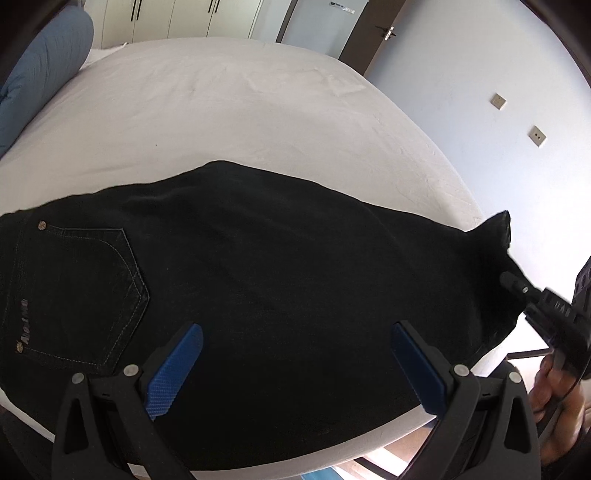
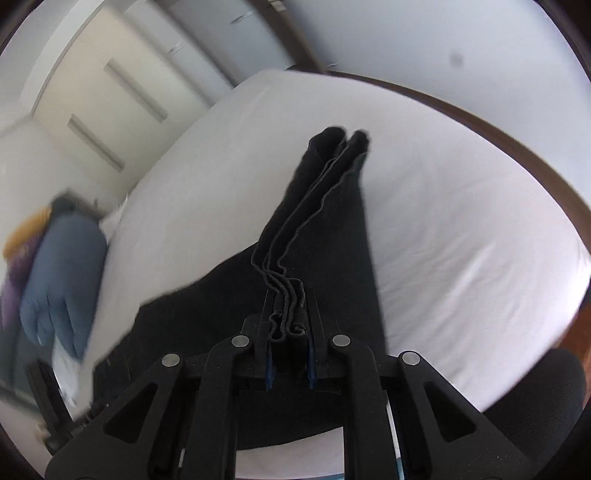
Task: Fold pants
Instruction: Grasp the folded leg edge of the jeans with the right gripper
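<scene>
Black jeans (image 1: pixel 258 280) lie across the near edge of a white bed (image 1: pixel 221 110), folded lengthwise, with a back pocket (image 1: pixel 81 291) at the left. My left gripper (image 1: pixel 295 339) is open and empty, its blue pads (image 1: pixel 173 373) wide apart just above the middle of the jeans. My right gripper (image 2: pixel 288 314) is shut on the stacked leg hems (image 2: pixel 286 295) and holds them lifted off the bed. The lifted cloth (image 2: pixel 325 206) runs away from it. The right gripper also shows in the left wrist view (image 1: pixel 517 288) at the right end of the jeans.
A blue pillow (image 1: pixel 44 74) lies at the far left of the bed and shows in the right wrist view (image 2: pixel 62 273). Wardrobe doors (image 1: pixel 177 18) and a door (image 1: pixel 325 22) stand beyond the bed. A wall with sockets (image 1: pixel 498 100) is at the right.
</scene>
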`<state>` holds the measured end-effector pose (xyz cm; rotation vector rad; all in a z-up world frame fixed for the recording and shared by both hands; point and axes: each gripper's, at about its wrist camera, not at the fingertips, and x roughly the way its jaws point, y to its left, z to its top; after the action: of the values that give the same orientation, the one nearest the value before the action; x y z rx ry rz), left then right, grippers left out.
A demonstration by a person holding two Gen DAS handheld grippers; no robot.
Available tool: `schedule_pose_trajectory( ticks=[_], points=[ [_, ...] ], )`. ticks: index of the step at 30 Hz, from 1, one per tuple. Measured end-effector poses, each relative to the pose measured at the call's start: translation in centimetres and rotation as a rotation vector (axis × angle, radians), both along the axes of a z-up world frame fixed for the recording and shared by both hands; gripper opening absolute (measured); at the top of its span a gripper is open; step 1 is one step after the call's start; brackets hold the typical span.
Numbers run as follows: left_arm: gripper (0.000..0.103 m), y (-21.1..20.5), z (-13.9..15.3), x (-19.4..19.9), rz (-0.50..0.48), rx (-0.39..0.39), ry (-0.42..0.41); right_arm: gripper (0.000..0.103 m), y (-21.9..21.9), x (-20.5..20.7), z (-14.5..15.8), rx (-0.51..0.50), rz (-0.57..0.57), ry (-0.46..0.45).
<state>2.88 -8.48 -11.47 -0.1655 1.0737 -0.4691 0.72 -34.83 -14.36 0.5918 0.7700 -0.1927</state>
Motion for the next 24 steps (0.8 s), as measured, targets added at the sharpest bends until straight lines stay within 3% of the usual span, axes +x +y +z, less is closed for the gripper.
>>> schedule_pose_trajectory(
  ticks=[3, 5, 11, 18, 22, 24],
  points=[
    [0.103, 0.4, -0.6, 1.1, -0.004, -0.097, 0.081, 0.011, 8.4, 3.0, -0.4, -0.224, 0.224, 0.074],
    [0.103, 0.2, -0.6, 1.8, -0.019, -0.150, 0.106, 0.011, 11.2, 3.7, -1.5, -0.268, 0.286, 0.106],
    [0.103, -2.2, -1.8, 4.4, -0.058, -0.268, 0.245, 0.011, 11.9, 2.8, -2.2, -0.266, 0.291, 0.115],
    [0.101, -6.5, -2.5, 8.1, -0.132, -0.302, 0.354, 0.011, 12.6, 1.6, -1.1, -0.337, 0.290, 0.078],
    [0.089, -8.2, -2.6, 9.3, -0.172, -0.298, 0.389, 0.011, 14.2, 0.3, -0.2, -0.369, 0.315, 0.055],
    [0.072, -8.7, -2.5, 9.3, -0.200, -0.291, 0.393, 0.011, 14.9, -0.2, 0.3, -0.387, 0.334, 0.042]
  ],
)
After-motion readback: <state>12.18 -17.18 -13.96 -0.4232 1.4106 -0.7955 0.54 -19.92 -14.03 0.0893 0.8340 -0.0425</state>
